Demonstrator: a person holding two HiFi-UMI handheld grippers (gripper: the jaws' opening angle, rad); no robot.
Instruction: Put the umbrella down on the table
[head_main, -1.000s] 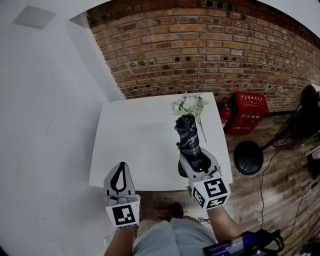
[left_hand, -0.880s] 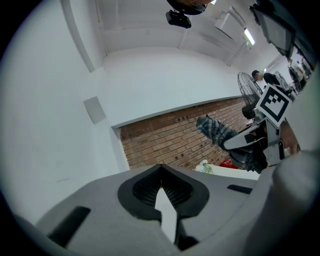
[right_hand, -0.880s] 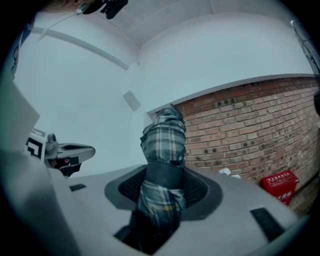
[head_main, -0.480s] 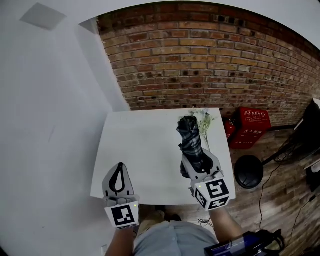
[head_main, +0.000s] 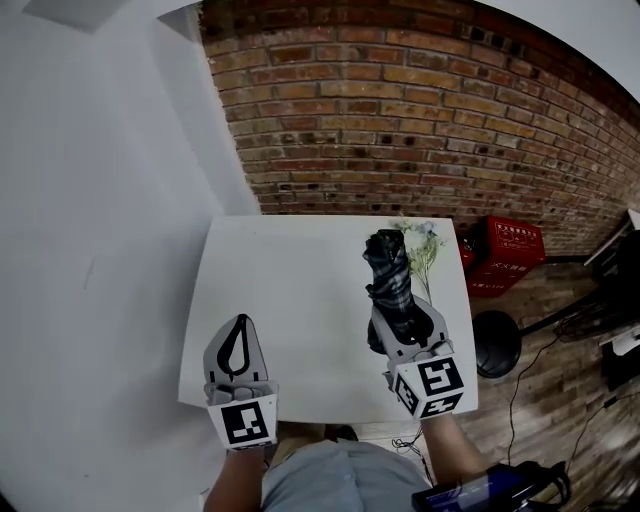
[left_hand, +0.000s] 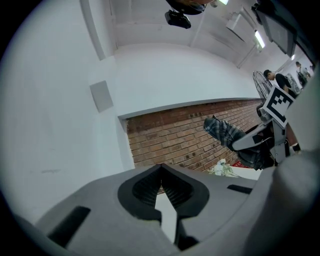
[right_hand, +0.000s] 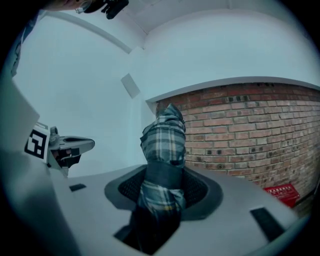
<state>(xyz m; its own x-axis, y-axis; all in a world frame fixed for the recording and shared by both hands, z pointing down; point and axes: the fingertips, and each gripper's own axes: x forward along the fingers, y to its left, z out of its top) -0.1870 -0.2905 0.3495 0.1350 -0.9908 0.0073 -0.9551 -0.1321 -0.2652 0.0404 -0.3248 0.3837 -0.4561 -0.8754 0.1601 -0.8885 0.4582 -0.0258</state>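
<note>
A folded plaid umbrella stands nearly upright over the right half of the white table. My right gripper is shut on its lower part, and the cloth bulges between the jaws. My left gripper hovers over the table's near left edge, shut, its tips meeting with nothing between them. The left gripper view shows the umbrella off to the right. In the right gripper view the left gripper sits at the left.
A small bunch of white flowers lies on the table's far right corner, just behind the umbrella. A brick wall backs the table. A red crate and a round black stand are on the wooden floor to the right.
Both grippers have moved forward from the table's near edge to over its top. The umbrella stays gripped and upright, now closer to the flowers.
</note>
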